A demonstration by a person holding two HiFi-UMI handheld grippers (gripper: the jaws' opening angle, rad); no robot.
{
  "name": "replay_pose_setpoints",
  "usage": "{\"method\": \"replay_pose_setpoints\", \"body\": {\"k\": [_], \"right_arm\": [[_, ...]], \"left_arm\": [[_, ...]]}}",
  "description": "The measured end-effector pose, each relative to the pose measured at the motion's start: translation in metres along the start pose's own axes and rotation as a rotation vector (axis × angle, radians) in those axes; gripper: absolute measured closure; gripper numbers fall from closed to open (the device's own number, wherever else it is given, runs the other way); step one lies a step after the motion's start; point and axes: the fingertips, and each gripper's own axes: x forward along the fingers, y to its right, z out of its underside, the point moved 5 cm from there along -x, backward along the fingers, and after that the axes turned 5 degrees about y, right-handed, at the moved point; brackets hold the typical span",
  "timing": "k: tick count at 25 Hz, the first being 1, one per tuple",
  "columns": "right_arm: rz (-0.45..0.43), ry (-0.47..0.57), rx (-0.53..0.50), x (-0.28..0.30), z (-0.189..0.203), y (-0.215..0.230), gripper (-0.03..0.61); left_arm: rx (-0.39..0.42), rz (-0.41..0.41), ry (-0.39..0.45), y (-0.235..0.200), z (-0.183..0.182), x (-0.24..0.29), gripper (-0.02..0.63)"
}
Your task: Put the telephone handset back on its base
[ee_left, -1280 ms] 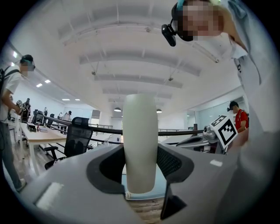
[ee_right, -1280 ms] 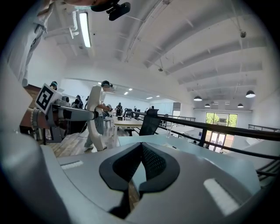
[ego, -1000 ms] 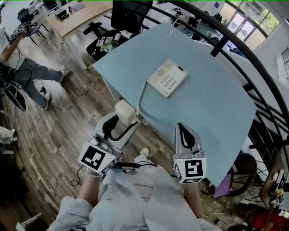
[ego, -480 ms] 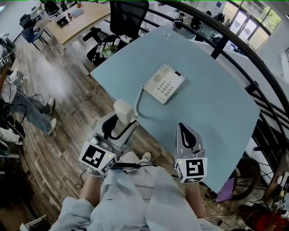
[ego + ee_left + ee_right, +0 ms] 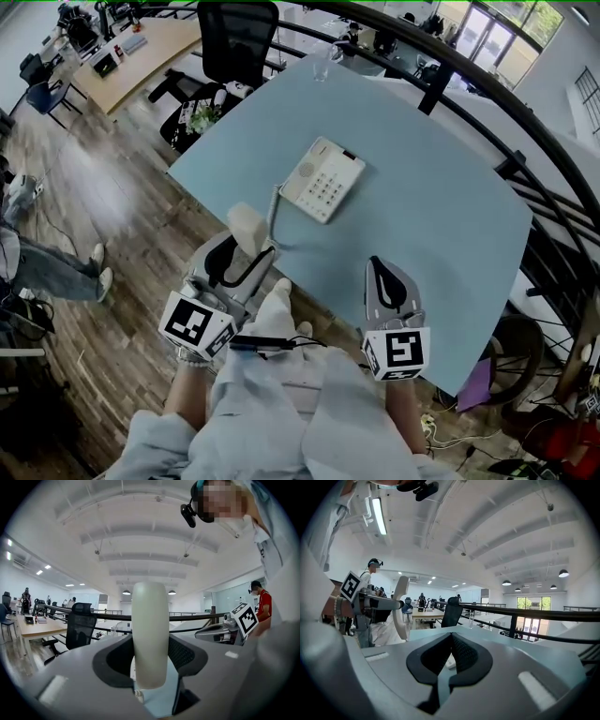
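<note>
The cream telephone base [image 5: 322, 179] with its keypad lies on the light blue table [image 5: 441, 234]. My left gripper [image 5: 244, 251] is shut on the cream handset [image 5: 246, 225], which it holds upright over the table's near-left edge, short of the base. A coiled cord [image 5: 273, 204] runs from the handset to the base. In the left gripper view the handset [image 5: 149, 630] stands between the jaws of the left gripper [image 5: 150, 646]. My right gripper [image 5: 376, 265] hovers over the table's front edge, shut and holding nothing. The right gripper view shows its shut jaws [image 5: 450, 641] and the handset [image 5: 400, 609] to the left.
A black office chair [image 5: 234, 37] stands behind the table's far corner, and a drinking glass [image 5: 322, 64] sits near the far edge. A black railing [image 5: 530, 155] curves along the right. Wooden floor, a person's legs [image 5: 42, 272] and desks [image 5: 127, 52] lie to the left.
My head view has swung, so the table and base sit further left in frame. The left gripper with the handset has come slightly nearer the base. The right gripper has stayed put.
</note>
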Motion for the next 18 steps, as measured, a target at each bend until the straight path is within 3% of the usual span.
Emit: {"method": "replay_pose_setpoints", "body": {"k": [9, 18], "right_arm": [[0.06, -0.018, 0.003, 0.033, 0.0, 0.013, 0.58], [0.102, -0.052, 0.016, 0.08, -0.005, 0.022, 0.58]], "left_arm": [[-0.005, 0.056, -0.03, -0.032, 0.009, 0.042, 0.393], [-0.027, 0.123, -0.114, -0.069, 0.031, 0.091, 0.393]]}}
